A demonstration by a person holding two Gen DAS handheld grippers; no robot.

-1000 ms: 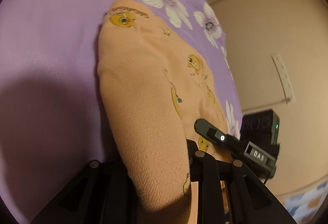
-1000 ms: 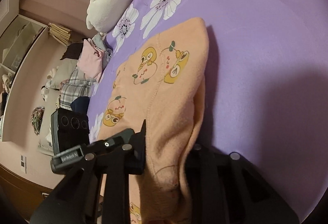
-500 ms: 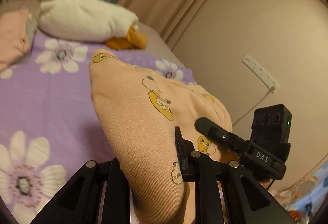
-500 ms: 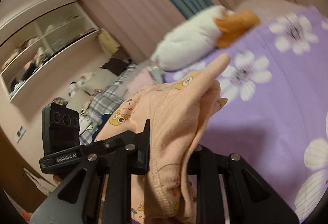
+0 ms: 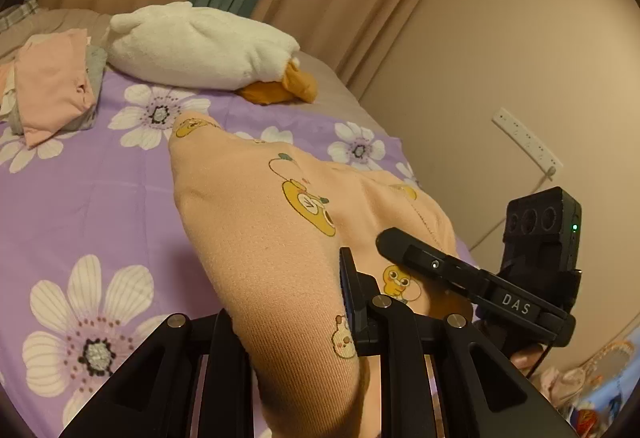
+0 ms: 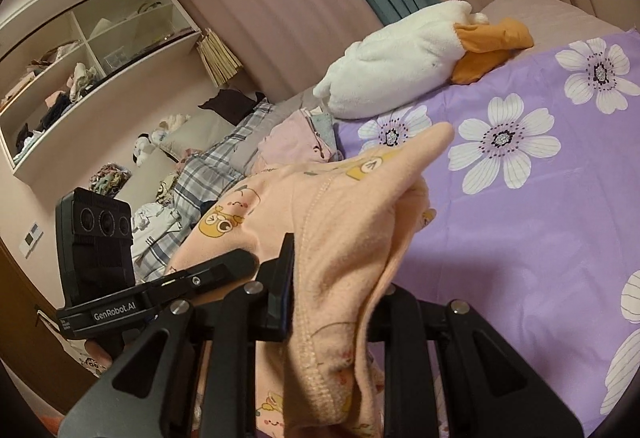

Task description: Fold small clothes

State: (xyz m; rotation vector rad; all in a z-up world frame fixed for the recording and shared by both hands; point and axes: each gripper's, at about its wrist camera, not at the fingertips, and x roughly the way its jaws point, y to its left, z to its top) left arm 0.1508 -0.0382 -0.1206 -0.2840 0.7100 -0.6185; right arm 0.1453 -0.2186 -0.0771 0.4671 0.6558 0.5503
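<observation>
A small peach garment with yellow cartoon prints (image 5: 256, 222) is held up between both grippers above the purple flowered bedspread (image 5: 80, 197). My left gripper (image 5: 292, 322) is shut on one edge of it; the cloth bulges out between the jaws. My right gripper (image 6: 332, 302) is shut on the other edge of the same garment (image 6: 340, 222), which droops over the fingers. The right gripper's body shows in the left wrist view (image 5: 540, 238), and the left gripper's body in the right wrist view (image 6: 96, 238).
A white plush duck with an orange beak (image 5: 200, 45) lies at the head of the bed. Folded pink and grey clothes (image 5: 52, 89) are stacked beside it. A plaid blanket and loose clothes (image 6: 192, 181) lie left of the bed, shelves (image 6: 80, 57) beyond. A wall (image 5: 500, 57) stands to the right.
Both grippers have lifted and tilted up with the garment; a second ago they pointed down at the bedspread, now the bed head and room show. The garment has risen off the bed.
</observation>
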